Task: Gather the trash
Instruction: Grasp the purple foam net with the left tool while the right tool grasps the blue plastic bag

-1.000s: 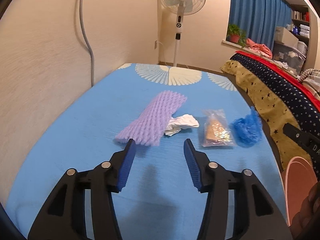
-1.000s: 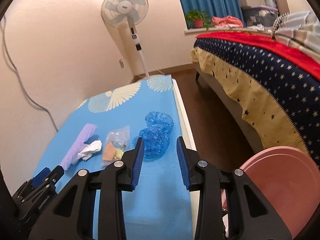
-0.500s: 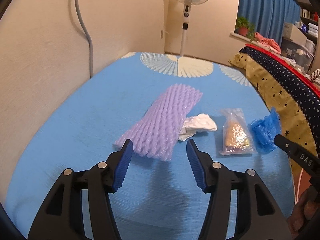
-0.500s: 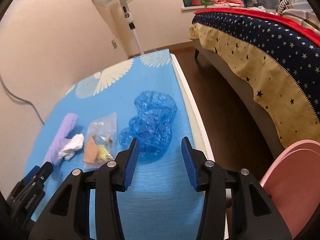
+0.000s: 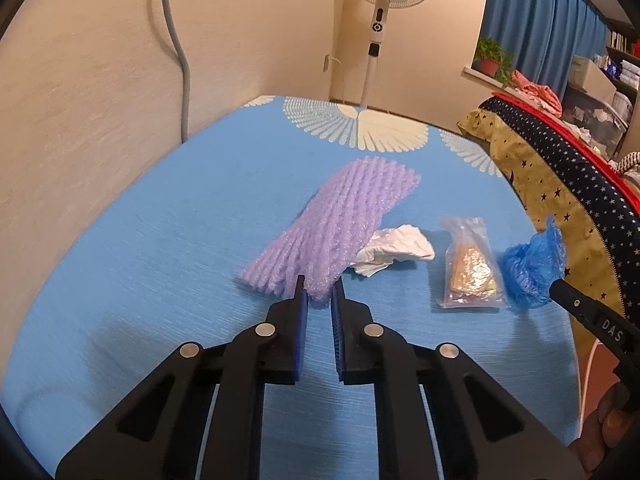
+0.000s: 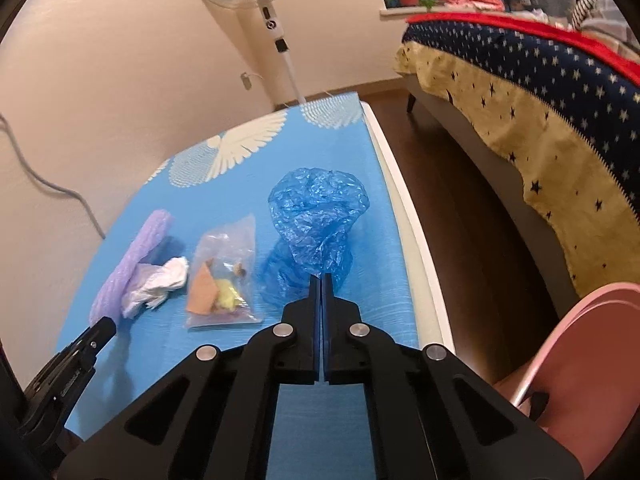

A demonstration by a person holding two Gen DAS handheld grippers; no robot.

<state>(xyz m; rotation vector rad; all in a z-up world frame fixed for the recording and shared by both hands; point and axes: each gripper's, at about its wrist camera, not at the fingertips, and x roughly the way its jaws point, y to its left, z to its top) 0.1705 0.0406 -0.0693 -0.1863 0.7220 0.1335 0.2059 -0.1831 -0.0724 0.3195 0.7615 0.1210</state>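
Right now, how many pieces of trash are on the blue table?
4. The purple foam net is in the left gripper, crumpled tissue lies beside it, then the clear bag, and the blue plastic is in the right gripper.

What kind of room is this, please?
Most likely a bedroom at home: a bed under a navy star-patterned blanket, a white standing fan against the wall, and blue window curtains behind a potted plant.

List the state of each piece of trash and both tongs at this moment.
left tongs: closing on the purple foam net's near end
right tongs: shut on the blue plastic bag
purple foam net: pinched
blue plastic bag: crumpled, gripped
white tissue: crumpled, untouched
clear bag: flat, untouched
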